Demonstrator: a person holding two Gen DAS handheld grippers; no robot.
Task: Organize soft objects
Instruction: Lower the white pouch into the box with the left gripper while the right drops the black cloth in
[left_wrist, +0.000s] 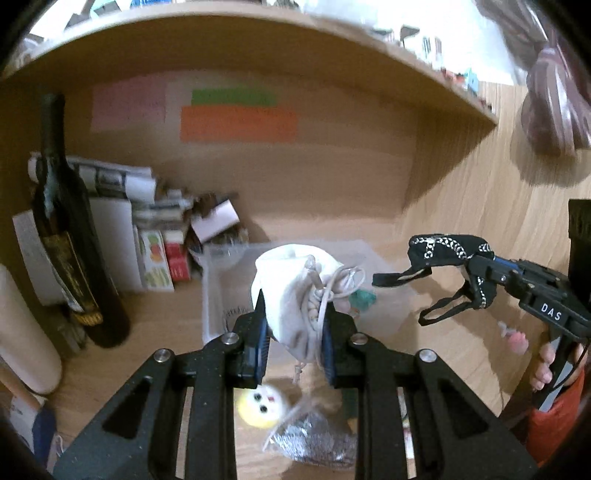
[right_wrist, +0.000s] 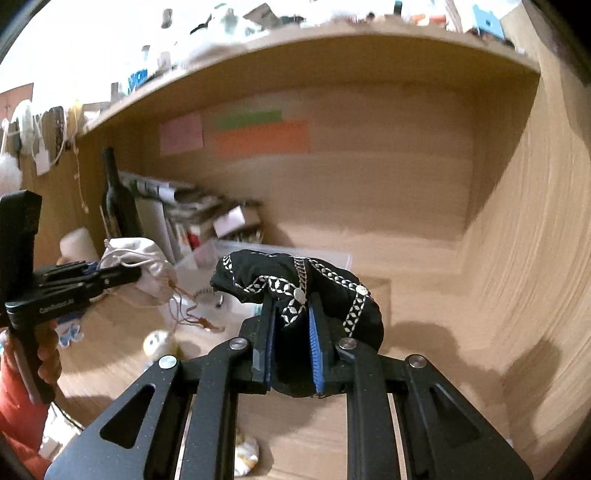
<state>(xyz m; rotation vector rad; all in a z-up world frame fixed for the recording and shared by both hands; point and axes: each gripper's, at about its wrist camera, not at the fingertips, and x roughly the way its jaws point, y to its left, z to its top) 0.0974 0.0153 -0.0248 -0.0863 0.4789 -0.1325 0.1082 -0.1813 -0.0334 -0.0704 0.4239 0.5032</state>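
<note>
- The left claw (left_wrist: 293, 332) is clamped on a white drawstring pouch (left_wrist: 295, 291), held clear of the tabletop (left_wrist: 159, 325). The pouch's long axis runs from 12 down to 6 o'clock in the left wrist view: the bulging body is up, the bottom end hangs below the pads, and the cords loop out toward 2 o'clock.
- The right claw (right_wrist: 291, 332) is clamped on a black fabric piece with silver patterned trim (right_wrist: 303, 280), also lifted. It drapes over the fingertips, long axis from 9 to 3 o'clock, and in the left wrist view thin straps dangle from it.
- Beyond both items a clear plastic bin (left_wrist: 221, 266) sits on the wooden tabletop.
- Below the left claw lie a yellow plush ball with a face (left_wrist: 260, 404) and a silvery glitter pouch (left_wrist: 317, 443).
- At 9 o'clock a dark wine bottle (left_wrist: 70, 236) stands before stacked papers and boxes (left_wrist: 147, 221).
- The wooden back panel carries pink, green and orange paper notes (left_wrist: 238, 123); a cluttered shelf (left_wrist: 258, 33) spans overhead.
</note>
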